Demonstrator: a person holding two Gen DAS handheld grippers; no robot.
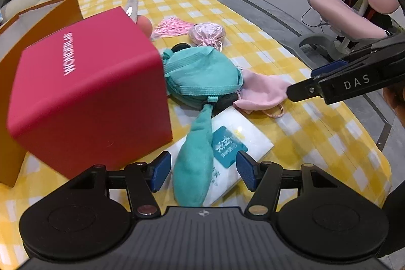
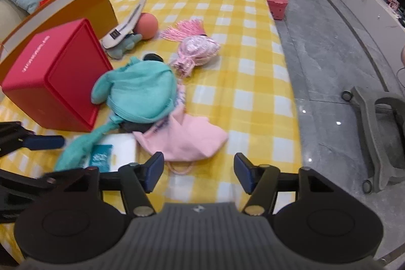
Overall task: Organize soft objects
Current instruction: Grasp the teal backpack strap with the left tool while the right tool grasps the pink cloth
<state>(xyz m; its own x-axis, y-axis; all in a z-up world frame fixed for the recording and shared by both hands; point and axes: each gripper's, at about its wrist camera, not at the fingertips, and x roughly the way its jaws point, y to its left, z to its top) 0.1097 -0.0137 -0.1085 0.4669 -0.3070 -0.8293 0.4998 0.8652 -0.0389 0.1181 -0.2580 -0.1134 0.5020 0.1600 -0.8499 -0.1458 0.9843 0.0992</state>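
A teal cloth bag (image 1: pixel 202 72) (image 2: pixel 141 90) lies in the middle of the yellow checked table (image 1: pixel 316 133) (image 2: pixel 227 17), its long tail (image 1: pixel 195 156) trailing over a white packet (image 1: pixel 243 141). A pink cloth pouch (image 1: pixel 260 91) (image 2: pixel 184 138) lies beside it. A pink satin pouch with a tassel (image 1: pixel 206 33) (image 2: pixel 197 48) lies farther back. My left gripper (image 1: pixel 202 172) is open, its fingers either side of the teal tail. My right gripper (image 2: pixel 198 172) is open, just short of the pink pouch; it also shows in the left wrist view (image 1: pixel 301 85).
A red box (image 1: pixel 88 98) (image 2: pixel 55 82) stands at the left with an orange paper bag (image 1: pixel 15 47) (image 2: pixel 76 6) behind it. A peach ball (image 2: pixel 146 25), a white sandal (image 2: pixel 126 24) and a small blue-grey toy (image 2: pixel 124 46) lie behind the box. A pink chair (image 1: pixel 354 4) stands off the table's right edge.
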